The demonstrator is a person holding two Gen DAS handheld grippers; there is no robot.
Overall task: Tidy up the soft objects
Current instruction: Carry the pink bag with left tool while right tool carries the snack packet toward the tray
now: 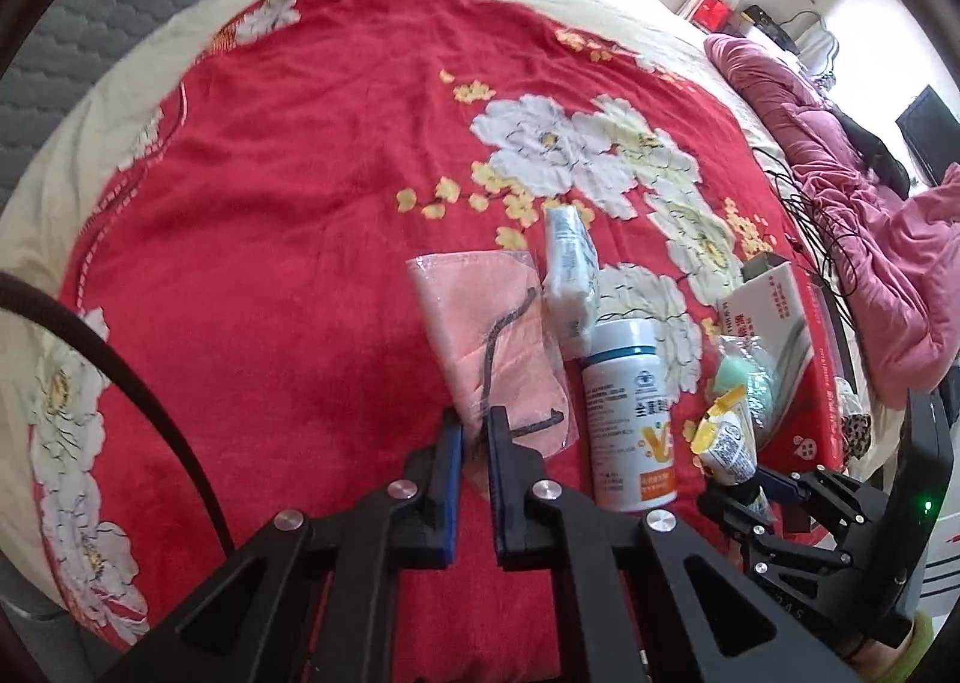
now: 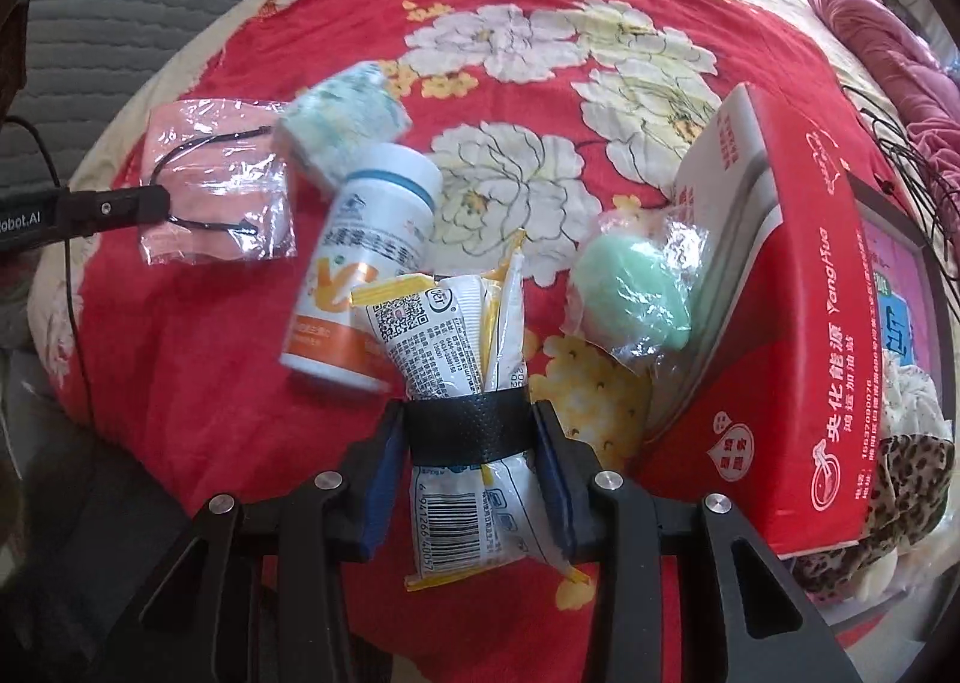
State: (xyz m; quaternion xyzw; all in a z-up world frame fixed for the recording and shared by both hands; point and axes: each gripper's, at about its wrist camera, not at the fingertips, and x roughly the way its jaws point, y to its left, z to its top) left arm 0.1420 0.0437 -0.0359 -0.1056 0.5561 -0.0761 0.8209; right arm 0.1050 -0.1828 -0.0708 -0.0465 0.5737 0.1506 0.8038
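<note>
My left gripper (image 1: 475, 431) is shut on the near edge of a pink cloth in a clear bag (image 1: 486, 341), which lies on the red flowered blanket; it also shows in the right wrist view (image 2: 216, 185), with the left gripper's fingers (image 2: 114, 209) on it. My right gripper (image 2: 468, 425) is shut on a white and yellow snack packet (image 2: 450, 347), held above the blanket; it also shows in the left wrist view (image 1: 723, 437). A tissue pack (image 1: 567, 269) (image 2: 345, 119) and a green soft ball in plastic (image 2: 630, 293) (image 1: 741, 377) lie close by.
A white vitamin bottle (image 1: 630, 413) (image 2: 366, 257) lies between the cloth and the packet. A red and white box (image 2: 798, 287) (image 1: 774, 311) stands at the right. Black cables (image 1: 810, 221) and a pink quilt (image 1: 870, 239) lie at the bed's right side.
</note>
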